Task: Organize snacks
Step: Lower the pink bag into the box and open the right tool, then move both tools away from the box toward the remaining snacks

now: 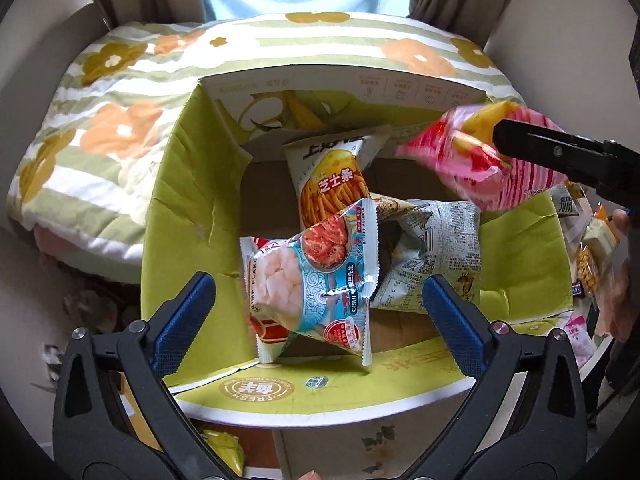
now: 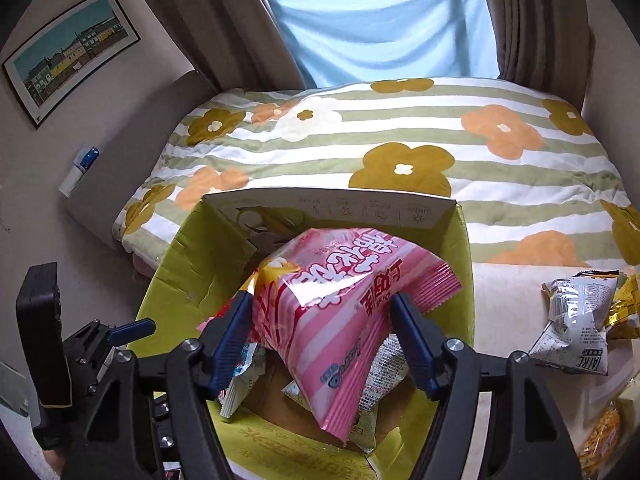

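A green cardboard box (image 1: 188, 184) stands open below both grippers, also in the right wrist view (image 2: 168, 292). Inside lie a blue shrimp-flake bag (image 1: 316, 276), a cheese-stick bag (image 1: 332, 184) and a grey-white bag (image 1: 436, 248). My left gripper (image 1: 316, 316) is open and empty above the box, its fingers either side of the shrimp bag. My right gripper (image 2: 320, 340) is shut on a pink striped snack bag (image 2: 340, 316) and holds it over the box; it appears blurred at the right in the left wrist view (image 1: 476, 156).
A bed with a flowered striped blanket (image 2: 400, 140) lies just behind the box. More snack bags (image 2: 576, 328) lie on the surface to the right of the box. A framed picture (image 2: 72, 56) hangs on the left wall.
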`<state>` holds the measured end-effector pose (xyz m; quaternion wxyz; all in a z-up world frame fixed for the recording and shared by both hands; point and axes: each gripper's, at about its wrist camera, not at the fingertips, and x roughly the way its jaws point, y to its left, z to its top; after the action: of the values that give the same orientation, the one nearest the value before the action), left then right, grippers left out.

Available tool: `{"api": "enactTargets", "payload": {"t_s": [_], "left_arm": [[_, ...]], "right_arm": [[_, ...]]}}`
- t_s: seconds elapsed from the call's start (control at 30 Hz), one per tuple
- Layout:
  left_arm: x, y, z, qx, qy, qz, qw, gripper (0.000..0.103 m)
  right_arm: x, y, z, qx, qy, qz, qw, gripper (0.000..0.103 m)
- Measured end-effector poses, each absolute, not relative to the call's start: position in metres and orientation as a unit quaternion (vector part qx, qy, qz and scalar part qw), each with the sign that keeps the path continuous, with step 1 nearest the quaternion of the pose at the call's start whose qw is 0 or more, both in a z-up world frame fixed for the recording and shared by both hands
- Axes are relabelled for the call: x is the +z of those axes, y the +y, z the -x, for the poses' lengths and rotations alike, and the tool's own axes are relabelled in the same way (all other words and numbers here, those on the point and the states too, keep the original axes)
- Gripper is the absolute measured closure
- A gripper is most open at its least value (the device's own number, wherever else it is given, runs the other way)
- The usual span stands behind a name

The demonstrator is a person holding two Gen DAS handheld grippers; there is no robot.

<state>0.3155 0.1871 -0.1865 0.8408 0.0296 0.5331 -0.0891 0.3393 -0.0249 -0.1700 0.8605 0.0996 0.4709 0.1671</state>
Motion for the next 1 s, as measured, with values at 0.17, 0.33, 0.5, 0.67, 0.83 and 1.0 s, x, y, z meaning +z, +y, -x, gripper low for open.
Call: {"api": "enactTargets", "payload": {"t_s": [0.17,0.33,0.5,0.67,0.83,1.0], "left_arm": [[-0.185,0.188,-0.311,-0.083,0.534,-0.027,0.841,0.000],[-0.188,0.190,-0.304,-0.078,0.541,-0.019,0.837,0.000],[-0.185,0.192,-0.297,-0.077,0.541,-0.010,0.837,0.000],[-0.175,0.189,-0.290,-0.084,0.530,-0.010,0.844,0.000],[-0.165,0.179,-0.284,-0.099,0.521,-0.017,0.848,0.000],[-0.157,0.162,-0.276,-0.123,0.513,-0.033,0.849,0.000]], "right_arm": [[-0.185,-0.026,-0.343,0.145,0.482,-0.086,0.860,0.015],[-0.191,-0.032,-0.330,0.141,0.487,-0.096,0.857,0.015],[-0.189,-0.036,-0.319,0.145,0.490,-0.102,0.853,0.015],[-0.181,-0.036,-0.309,0.147,0.486,-0.102,0.855,0.015],[-0.168,-0.038,-0.295,0.139,0.478,-0.103,0.861,0.015],[-0.155,-0.051,-0.277,0.115,0.468,-0.106,0.870,0.015]]}}
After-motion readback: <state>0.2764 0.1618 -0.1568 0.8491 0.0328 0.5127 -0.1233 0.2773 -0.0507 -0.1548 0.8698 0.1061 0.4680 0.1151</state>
